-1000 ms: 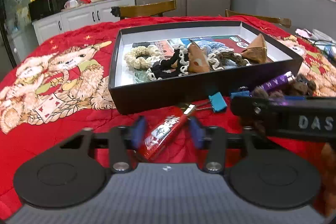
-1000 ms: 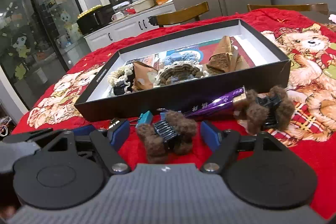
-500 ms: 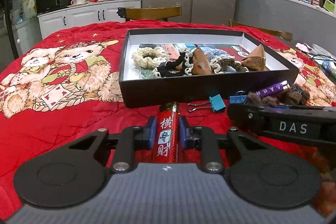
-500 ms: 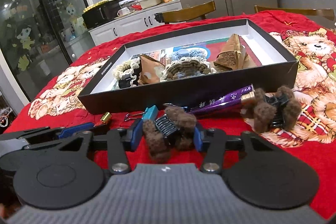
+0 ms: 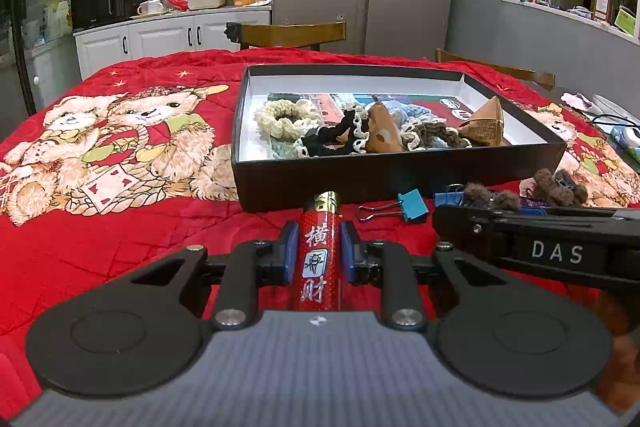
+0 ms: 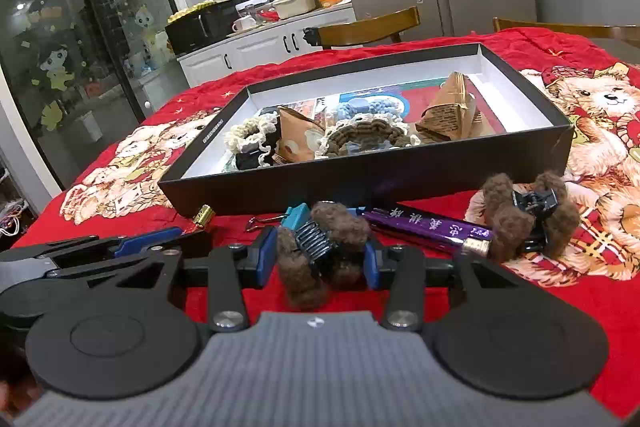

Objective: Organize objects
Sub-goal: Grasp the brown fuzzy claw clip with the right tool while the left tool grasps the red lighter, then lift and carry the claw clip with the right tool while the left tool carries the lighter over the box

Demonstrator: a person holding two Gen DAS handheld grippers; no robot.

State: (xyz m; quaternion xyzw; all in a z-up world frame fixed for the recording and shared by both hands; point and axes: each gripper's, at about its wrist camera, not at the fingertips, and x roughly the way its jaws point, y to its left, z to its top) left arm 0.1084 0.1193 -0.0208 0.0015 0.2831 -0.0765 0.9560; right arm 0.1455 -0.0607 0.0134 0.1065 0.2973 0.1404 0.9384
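My left gripper [image 5: 320,253] is shut on a red tube with Chinese characters and a gold cap [image 5: 321,259], just in front of the black box [image 5: 400,175]. My right gripper [image 6: 320,257] is shut on a brown fuzzy hair claw [image 6: 320,247], also in front of the box [image 6: 360,179]. The box holds scrunchies [image 5: 280,119] and brown paper pyramids [image 6: 448,111]. A second brown hair claw [image 6: 528,219], a purple tube [image 6: 424,227] and a blue binder clip [image 5: 410,206] lie on the red cloth by the box's near wall.
The table wears a red bear-print cloth [image 5: 120,147]. Wooden chairs [image 5: 292,35] stand at the far side. Cables and small items [image 5: 616,131] lie at the right edge. My right gripper's body [image 5: 540,243] crosses the left wrist view.
My left gripper closed on the red tube and straightened it between the fingers. My right gripper closed on the brown hair claw. Both have risen slightly.
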